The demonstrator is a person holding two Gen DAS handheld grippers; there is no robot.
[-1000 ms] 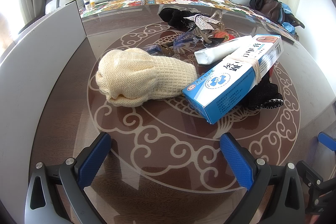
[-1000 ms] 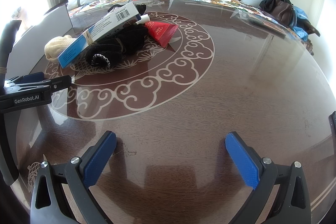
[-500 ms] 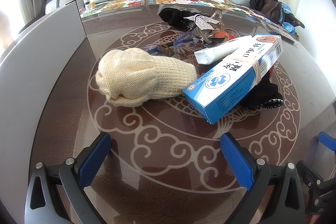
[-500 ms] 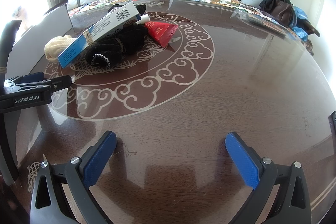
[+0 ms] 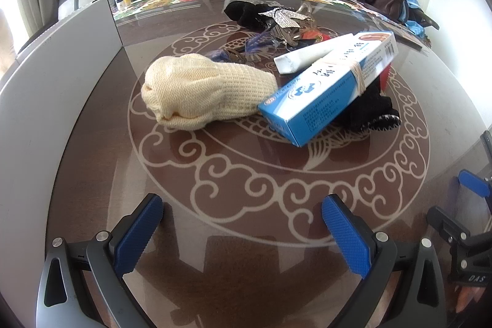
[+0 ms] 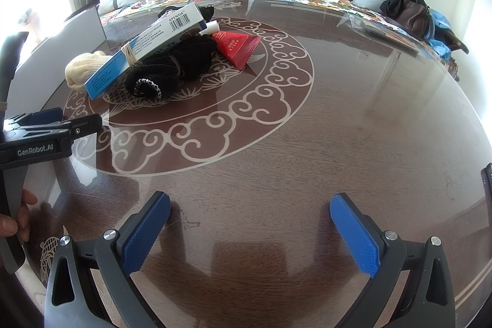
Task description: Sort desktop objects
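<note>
**Both grippers wait wide open; the pile is untouched**

Nothing has changed over the last second: in both views the grippers and every object sit exactly where they were, so sorting has not begun and I judge this a pause before the first reach.

Nearest, the left gripper (image 5: pixel 241 231) hovers low over the table (image 5: pixel 233 245) at its near edge, jaws spread wide and holding nothing. The right gripper (image 6: pixel 249 231) does the same further right over bare wood, also wide apart and empty. It is well apart from the pile.

Ahead of the left gripper, inside the table's round inlay, lies the cream knit (image 5: pixel 200 92), nearest of the objects and free on its near side. Its right end touches the blue box (image 5: pixel 326 89), which has a band round it and lies tilted, propped on the black sock (image 6: pixel 172 66). A white tube (image 5: pixel 310 56) rests against the box's far side, and a red packet (image 6: pixel 235 46) sits just beyond the sock. Farther back, toward the far edge, is a tangle of dark cloth and sparkly pieces (image 5: pixel 276 17); its parts are hard to tell apart.

A grey panel (image 5: pixel 52 76) stands along the left edge.

The knit looks the easiest first pick for the left gripper; lifting the box could drag the tube.
</note>
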